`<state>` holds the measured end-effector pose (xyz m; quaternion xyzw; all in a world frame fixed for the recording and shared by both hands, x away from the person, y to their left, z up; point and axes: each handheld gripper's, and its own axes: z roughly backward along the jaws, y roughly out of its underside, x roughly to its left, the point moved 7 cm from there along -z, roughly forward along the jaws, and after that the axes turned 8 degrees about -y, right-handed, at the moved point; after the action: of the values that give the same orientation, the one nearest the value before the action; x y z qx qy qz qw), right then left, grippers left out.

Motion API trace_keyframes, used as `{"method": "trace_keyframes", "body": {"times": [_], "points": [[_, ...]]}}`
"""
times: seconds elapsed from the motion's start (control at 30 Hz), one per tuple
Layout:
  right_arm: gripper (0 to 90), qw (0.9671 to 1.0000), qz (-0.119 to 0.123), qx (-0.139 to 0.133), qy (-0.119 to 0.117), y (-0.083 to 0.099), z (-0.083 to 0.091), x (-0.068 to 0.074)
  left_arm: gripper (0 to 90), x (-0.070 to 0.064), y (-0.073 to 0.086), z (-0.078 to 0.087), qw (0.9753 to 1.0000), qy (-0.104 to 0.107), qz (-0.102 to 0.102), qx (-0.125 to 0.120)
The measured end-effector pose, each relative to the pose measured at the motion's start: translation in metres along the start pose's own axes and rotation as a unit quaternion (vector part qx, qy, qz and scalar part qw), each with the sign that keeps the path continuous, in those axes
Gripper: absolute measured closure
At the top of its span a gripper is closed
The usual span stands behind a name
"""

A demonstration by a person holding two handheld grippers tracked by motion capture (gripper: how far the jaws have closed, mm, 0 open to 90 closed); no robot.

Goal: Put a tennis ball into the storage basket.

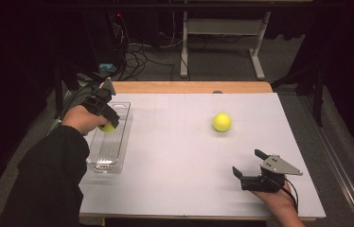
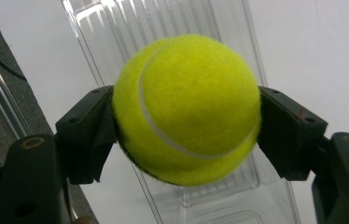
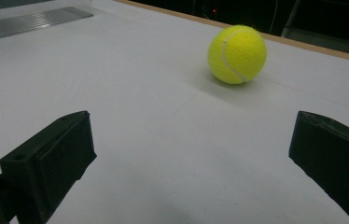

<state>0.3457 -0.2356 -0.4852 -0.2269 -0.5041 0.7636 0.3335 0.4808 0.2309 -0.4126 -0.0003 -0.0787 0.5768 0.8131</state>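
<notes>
My left gripper is shut on a yellow tennis ball and holds it over the clear plastic tray at the table's left side. In the left gripper view that ball is clamped between both black jaws, with the ribbed tray below it. A second tennis ball rests on the white table surface, right of centre. My right gripper stands open near the front right, pointing towards that ball, which lies well ahead of the spread jaws.
The white sheet covers the table, with a wooden edge along the far side. Beyond it are a desk frame and cables on the floor. A dark sleeve enters at the bottom left.
</notes>
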Motion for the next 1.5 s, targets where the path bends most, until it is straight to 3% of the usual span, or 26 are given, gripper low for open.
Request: {"method": "trace_keyframes", "body": {"times": [0.3, 0.53, 0.57, 0.63, 0.67, 0.9, 1.0, 1.2, 1.5], "points": [[0.3, 1.0000, 0.002, 0.005, -0.004, 0.001, -0.002, 0.002, 26.2, -0.006, -0.005, -0.013, 0.9999, 0.015, -0.005, 0.001], [0.3, 1.0000, 0.003, 0.005, -0.003, 0.001, -0.003, 0.002, 26.0, -0.007, -0.006, -0.012, 1.0000, 0.008, -0.005, -0.003], [0.3, 1.0000, 0.003, 0.005, -0.004, 0.001, -0.003, 0.002, 24.0, -0.007, -0.007, -0.010, 0.9999, 0.009, -0.003, -0.008], [0.3, 1.0000, 0.003, 0.004, -0.003, 0.001, -0.003, 0.002, 4.5, -0.006, -0.007, -0.004, 0.9999, 0.008, -0.002, -0.014], [0.3, 1.0000, 0.002, 0.003, -0.004, 0.001, -0.002, 0.002, 0.7, -0.006, -0.006, -0.002, 0.9998, 0.008, -0.003, -0.020], [0.3, 1.0000, 0.005, 0.006, -0.004, 0.001, -0.003, 0.003, 0.5, -0.011, -0.001, 0.012, 0.9994, 0.015, -0.017, -0.027], [0.3, 1.0000, 0.006, 0.005, -0.003, 0.001, -0.003, 0.002, 0.6, -0.018, 0.002, 0.014, 0.9988, 0.024, -0.030, -0.028], [0.3, 1.0000, 0.006, 0.006, -0.002, 0.001, -0.004, 0.003, 0.9, -0.034, 0.003, 0.014, 0.9982, 0.018, -0.051, -0.026], [0.3, 0.9999, 0.007, 0.012, -0.002, 0.003, -0.005, 0.004, 0.7, -0.072, 0.004, 0.004, 0.9944, 0.024, -0.098, -0.031]]}}
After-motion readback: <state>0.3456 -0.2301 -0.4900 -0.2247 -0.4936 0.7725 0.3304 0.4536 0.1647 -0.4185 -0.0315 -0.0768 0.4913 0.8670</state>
